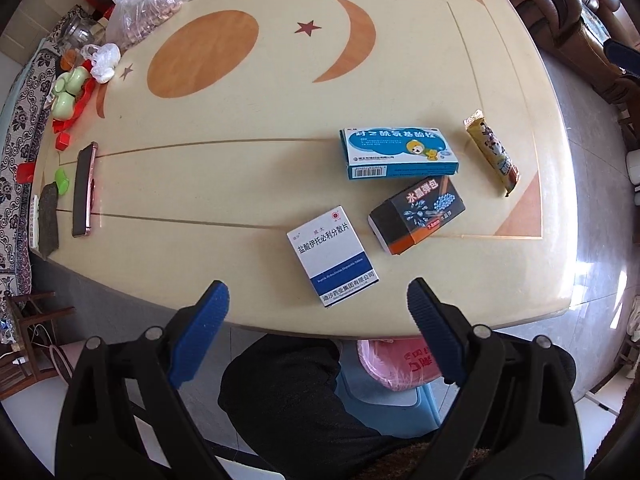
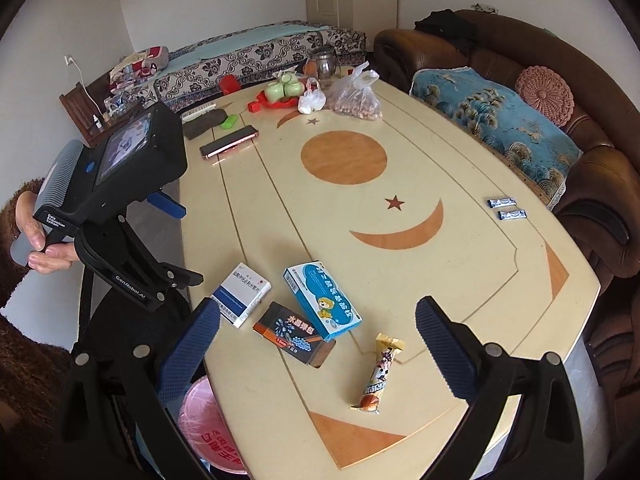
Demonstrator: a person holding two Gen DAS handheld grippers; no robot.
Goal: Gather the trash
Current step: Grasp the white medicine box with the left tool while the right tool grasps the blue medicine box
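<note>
Your trash lay in a loose cluster near the bench's front edge. The white-and-blue medicine box (image 1: 333,255) sat closest to you, lying flat, its long axis running from the near edge toward the far side with a slight tilt. Just beyond it, the black-and-orange box (image 1: 416,214) lay at a diagonal, one end touching or nearly touching the blue box (image 1: 400,152), whose long side ran across the bench. Off to the right, apart from the boxes, the snack wrapper (image 1: 493,153) stretched lengthwise from far to near, its crimped gold end pointing away from you. Two small silver sachets (image 2: 506,208) lay side by side well apart from the rest, near the far right rim.

Your left claw (image 1: 318,300) hung over the near edge with its blue pads spread wide, holding nothing. Your right claw (image 2: 318,320) was likewise wide apart and empty, above the cluster.

The bench (image 2: 460,280) was cream with orange sun, crescent and star inlays. At its far end sat a phone (image 2: 229,141), green cups (image 2: 285,89) and a plastic bag of nuts (image 2: 356,98). A pink bin (image 2: 208,428) stood below the near edge. A brown sofa (image 2: 592,168) and a floral-covered bed (image 2: 256,56) lined the room.
</note>
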